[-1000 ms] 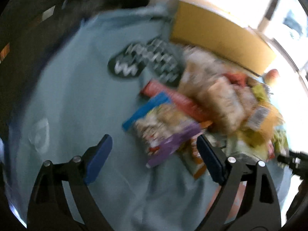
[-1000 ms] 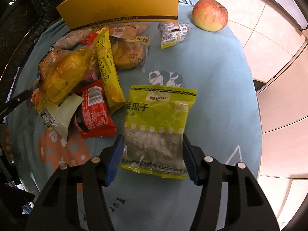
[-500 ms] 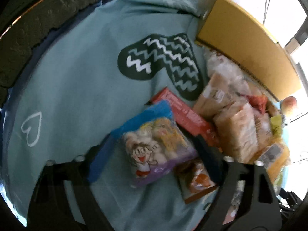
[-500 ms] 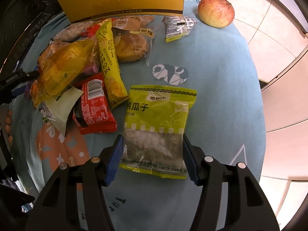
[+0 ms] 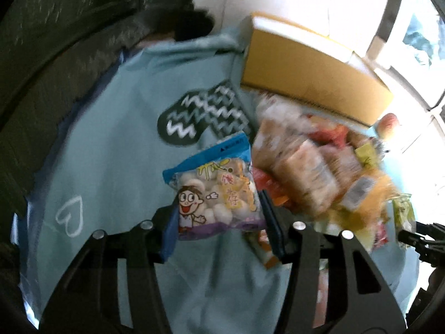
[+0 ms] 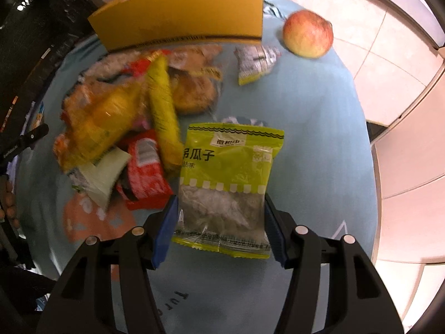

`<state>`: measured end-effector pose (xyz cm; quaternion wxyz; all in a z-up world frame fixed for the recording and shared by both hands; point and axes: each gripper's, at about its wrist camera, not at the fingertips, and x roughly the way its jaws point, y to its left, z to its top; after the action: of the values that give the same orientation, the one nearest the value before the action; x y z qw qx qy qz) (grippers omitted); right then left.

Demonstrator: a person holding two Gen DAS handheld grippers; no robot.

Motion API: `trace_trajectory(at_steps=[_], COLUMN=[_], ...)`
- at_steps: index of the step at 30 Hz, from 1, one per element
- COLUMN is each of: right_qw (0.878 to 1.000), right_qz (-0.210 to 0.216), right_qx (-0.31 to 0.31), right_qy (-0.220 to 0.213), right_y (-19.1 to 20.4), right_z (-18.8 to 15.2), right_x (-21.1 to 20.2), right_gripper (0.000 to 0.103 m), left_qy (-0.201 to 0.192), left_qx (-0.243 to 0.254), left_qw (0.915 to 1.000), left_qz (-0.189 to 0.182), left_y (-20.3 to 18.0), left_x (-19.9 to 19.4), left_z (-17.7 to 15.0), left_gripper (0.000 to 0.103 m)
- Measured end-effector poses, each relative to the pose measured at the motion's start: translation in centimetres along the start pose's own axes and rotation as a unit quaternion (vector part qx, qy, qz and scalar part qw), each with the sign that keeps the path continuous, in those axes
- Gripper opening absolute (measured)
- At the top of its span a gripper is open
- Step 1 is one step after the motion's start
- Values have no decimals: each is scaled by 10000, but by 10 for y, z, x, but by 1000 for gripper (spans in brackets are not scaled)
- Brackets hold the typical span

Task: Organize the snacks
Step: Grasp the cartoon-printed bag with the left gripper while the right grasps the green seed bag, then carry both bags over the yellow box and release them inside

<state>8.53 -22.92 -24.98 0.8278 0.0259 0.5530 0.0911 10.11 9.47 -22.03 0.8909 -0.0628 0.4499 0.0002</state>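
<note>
Two snack bags are gripped above the bench (image 6: 319,128): the left tool (image 5: 219,217), its jaws just closed in, clamps a blue cartoon bag (image 5: 215,192); the right tool (image 6: 221,228) pinches a green seed bag (image 6: 230,172). A snack pile (image 6: 125,128), yellow box (image 6: 183,25) and apple (image 6: 308,34) lie beyond.
</note>
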Motion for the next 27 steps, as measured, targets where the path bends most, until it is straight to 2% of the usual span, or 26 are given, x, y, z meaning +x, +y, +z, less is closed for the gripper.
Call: trace_trajectory(at_steps=[8, 13, 20, 27], right_qw=[9978, 9922, 9769, 9709], right_qz=[204, 260, 196, 146], right_qx=[-16, -178, -459, -440], right_qy=[-625, -1207, -2079, -2351], right_y=[7, 16, 29, 22], right_z=[24, 67, 152, 221], right_x=[-55, -98, -164, -186], right_gripper=[59, 59, 59, 59], left_qy=[-701, -1087, -1597, -1913], left_qx=[397, 606, 779, 900], left_qw=[9962, 9908, 9817, 9751], left_qz=[-319, -538, -688, -671], left_y=[-30, -54, -100, -129], left_x=[-44, -66, -87, -93], left_z=[26, 61, 139, 218], left_gripper=[53, 54, 54, 54])
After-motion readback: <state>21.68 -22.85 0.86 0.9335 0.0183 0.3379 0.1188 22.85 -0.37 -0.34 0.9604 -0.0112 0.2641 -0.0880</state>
